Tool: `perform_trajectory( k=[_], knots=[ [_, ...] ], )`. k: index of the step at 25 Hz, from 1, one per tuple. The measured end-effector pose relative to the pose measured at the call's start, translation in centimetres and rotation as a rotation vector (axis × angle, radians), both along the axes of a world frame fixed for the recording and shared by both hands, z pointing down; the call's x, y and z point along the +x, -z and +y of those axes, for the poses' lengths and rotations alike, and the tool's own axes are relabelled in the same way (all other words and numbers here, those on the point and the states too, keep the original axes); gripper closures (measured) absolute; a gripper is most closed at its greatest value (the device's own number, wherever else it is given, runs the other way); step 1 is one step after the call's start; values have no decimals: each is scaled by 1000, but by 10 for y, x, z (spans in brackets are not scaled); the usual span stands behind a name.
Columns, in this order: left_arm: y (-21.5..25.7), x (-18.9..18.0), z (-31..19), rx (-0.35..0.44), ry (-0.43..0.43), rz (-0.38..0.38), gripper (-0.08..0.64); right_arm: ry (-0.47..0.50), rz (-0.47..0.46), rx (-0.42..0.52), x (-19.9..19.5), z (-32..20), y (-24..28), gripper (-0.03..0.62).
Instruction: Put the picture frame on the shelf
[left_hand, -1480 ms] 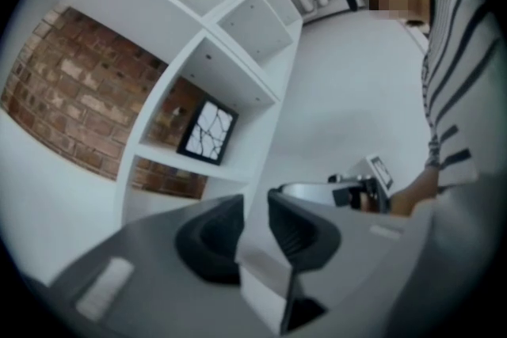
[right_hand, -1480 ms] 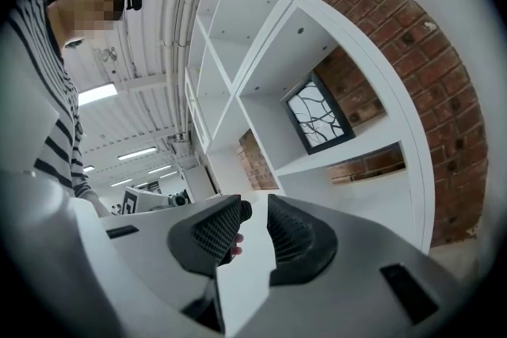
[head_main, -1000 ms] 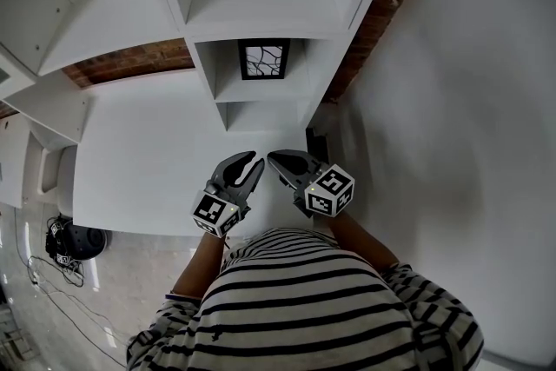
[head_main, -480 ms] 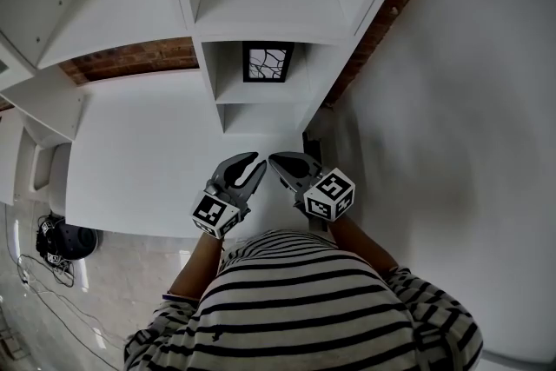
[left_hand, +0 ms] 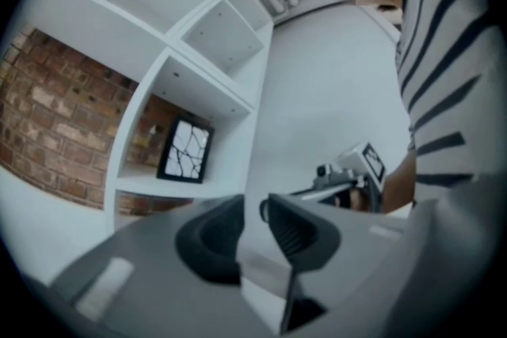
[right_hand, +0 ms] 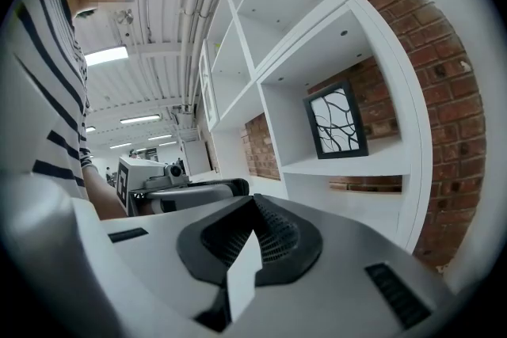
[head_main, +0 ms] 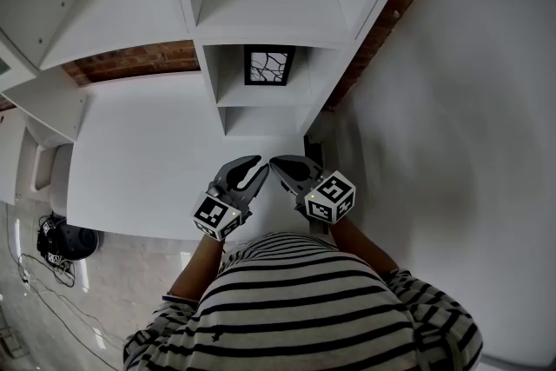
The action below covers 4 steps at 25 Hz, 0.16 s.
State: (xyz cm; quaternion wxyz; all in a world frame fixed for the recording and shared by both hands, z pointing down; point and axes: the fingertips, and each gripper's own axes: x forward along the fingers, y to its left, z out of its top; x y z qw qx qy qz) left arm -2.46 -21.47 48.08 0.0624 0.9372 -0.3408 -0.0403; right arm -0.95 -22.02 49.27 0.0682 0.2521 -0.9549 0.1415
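The picture frame [head_main: 268, 65] is seen already standing upright in 1 small compartment of the white shelf [head_main: 261, 9], in the middle column, with the brick wall [head_main: 130, 61] showing behind the unit. It is not touched by either of the 2 grippers, which are held close together low in the head view, near the person's striped shirt [head_main: 304, 308] and well apart from the frame. The left gripper [head_main: 254, 168] is shown with its jaws partly apart and nothing between them; the right gripper [head_main: 276, 161] is shown with its jaws pressed together, also empty. The task is judged to be finished or very nearly so. The frame is judged to be light and stiff, with a dark border around a pale patterned panel that may be glazed and therefore breakable. If it must be straightened, it is best taken by 1 side of the dark border, pinched across its thickness, so that no pressure is put on the panel. Being thin and upright, it could be tipped by a careless nudge.
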Motion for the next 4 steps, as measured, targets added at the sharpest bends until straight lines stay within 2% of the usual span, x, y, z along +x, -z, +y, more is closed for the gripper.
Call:
perform_trajectory(
  k=[4],
  knots=[
    [3,4,0,8,-7,-3,463,3,-3,0,2,0,1,584]
  ],
)
